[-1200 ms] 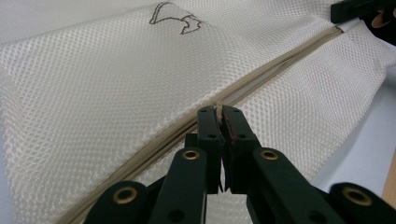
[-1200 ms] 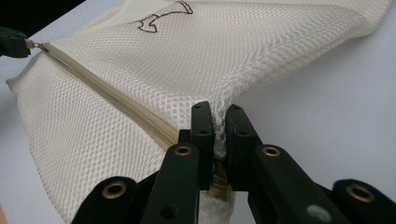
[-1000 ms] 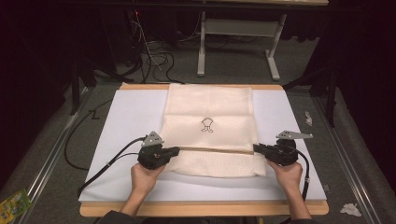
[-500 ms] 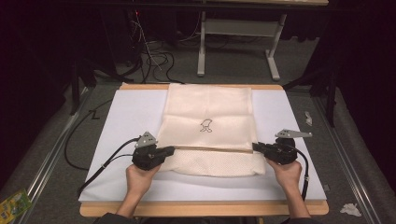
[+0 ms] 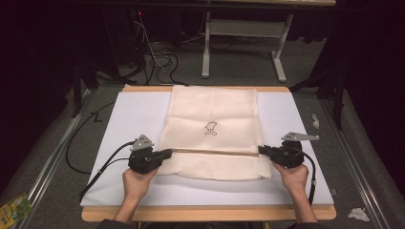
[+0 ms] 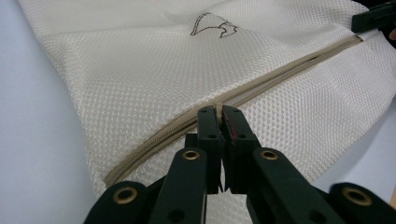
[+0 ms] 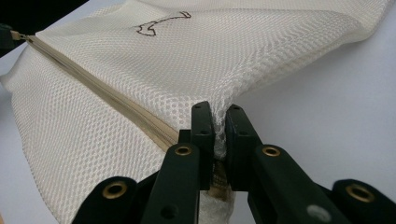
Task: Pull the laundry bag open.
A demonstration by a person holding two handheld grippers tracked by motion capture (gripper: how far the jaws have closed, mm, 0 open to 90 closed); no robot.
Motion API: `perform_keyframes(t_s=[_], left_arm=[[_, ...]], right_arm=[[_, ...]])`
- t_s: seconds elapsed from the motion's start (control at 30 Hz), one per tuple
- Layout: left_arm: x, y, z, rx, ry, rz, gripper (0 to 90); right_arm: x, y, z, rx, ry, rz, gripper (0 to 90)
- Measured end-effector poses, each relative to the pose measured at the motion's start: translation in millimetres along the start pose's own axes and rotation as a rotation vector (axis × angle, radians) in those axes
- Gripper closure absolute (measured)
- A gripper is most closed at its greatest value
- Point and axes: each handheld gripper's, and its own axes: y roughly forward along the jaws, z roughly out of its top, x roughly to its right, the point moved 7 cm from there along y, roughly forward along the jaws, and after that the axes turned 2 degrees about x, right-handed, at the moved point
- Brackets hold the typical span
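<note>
The mesh bag [image 5: 212,129] lies flat on the white table [image 5: 119,124], soft, light and floppy. The left gripper [image 6: 218,114] is closed on the zipper [image 6: 280,70] pull, while the right gripper [image 7: 219,116] pinches the mesh at the zipper's other end. These two ends seem the best places to hold.

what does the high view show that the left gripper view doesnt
Only the high view takes in the whole white board on the wooden table, both of the person's hands, the cables and the desk legs on the floor behind. Only the left gripper view gives the close detail: the left gripper shut on the zipper partway along it, and the mesh weave. Both show the cream mesh bag, its small dark emblem and the right gripper at the bag's other edge.
</note>
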Motion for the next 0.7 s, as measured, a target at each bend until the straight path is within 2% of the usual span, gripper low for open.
perform_keyframes(t_s=[0.3,0.43,0.7], left_arm=[[-7.6,-6.7,-1.4,0.000,-0.009,0.015,87.0],[-12.3,-10.2,-3.9,0.003,-0.027,0.018,87.0],[-14.0,-12.1,-3.0,0.008,-0.022,0.025,87.0]], right_arm=[[1.8,-0.4,-1.1,-0.001,0.004,-0.003,85.3],[2.1,0.1,-1.3,-0.005,0.005,-0.007,85.2],[2.0,0.5,-0.9,-0.002,0.006,-0.004,85.3]])
